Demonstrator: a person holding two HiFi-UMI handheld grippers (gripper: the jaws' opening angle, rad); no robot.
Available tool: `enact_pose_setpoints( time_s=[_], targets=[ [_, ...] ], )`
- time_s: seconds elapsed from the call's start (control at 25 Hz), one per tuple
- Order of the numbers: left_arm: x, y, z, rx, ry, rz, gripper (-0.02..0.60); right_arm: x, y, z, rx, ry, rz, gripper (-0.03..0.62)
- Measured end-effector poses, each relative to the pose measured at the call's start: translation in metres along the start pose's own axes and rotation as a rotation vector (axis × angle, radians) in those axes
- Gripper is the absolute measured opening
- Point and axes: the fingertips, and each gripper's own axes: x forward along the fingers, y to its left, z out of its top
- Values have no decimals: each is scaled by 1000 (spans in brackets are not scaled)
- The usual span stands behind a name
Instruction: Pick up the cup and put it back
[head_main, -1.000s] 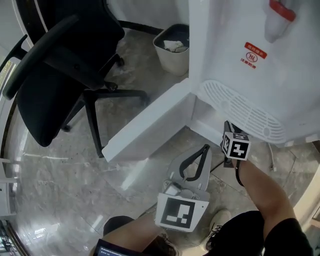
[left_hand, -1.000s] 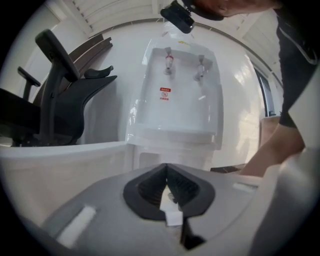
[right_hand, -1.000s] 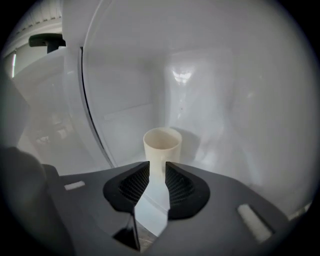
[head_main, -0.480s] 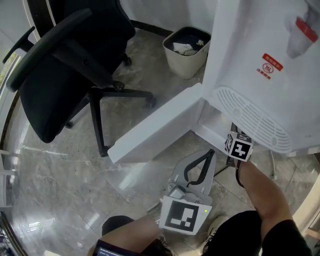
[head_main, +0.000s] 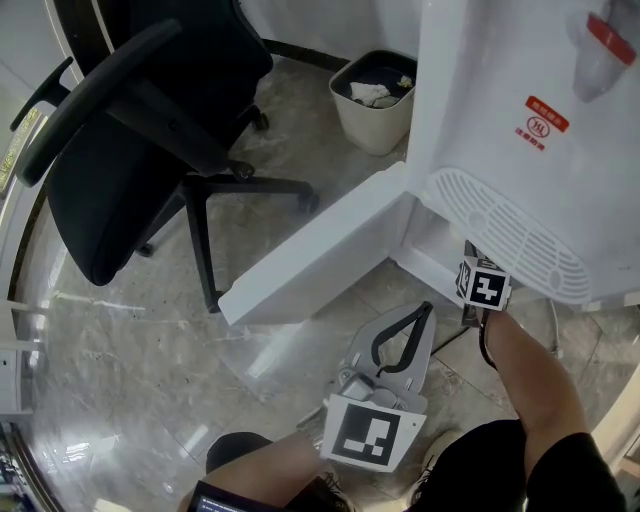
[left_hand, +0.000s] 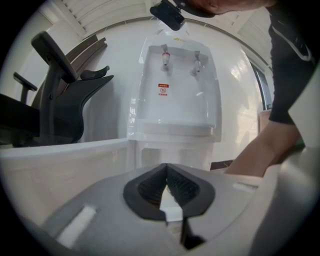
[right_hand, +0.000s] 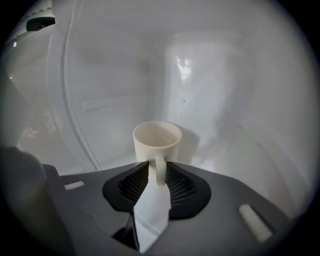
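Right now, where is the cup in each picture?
Head view: not visible.
Left gripper view: not visible.
Right gripper view: cup in the middle, upright.
Shared landmark: the white water dispenser, also in the left gripper view; the right gripper view shows only white walls.

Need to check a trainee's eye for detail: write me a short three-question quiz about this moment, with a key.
1. What stands between the jaws of the right tool? A the cup handle; B a bottle; C nothing.
2. True or false: the cup stands upright.
3. Is the left tool open or shut?
Key: 1 A; those jaws have just been opening. 2 true. 3 shut, with nothing in it.
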Motion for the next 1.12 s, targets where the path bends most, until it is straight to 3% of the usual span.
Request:
enact_pose_setpoints(
  time_s=[0.24, 0.72, 1.12],
  targets=[
    [-1, 4, -3, -20, 11, 14, 5, 4, 2, 0, -37, -8, 13, 61],
    [-8, 0, -6, -1, 12, 15, 3, -20, 18, 14, -55, -78, 123, 52],
    [-15, 3, -2, 3, -11, 9, 3, -46, 23, 22, -59, -114, 157, 52]
  ],
)
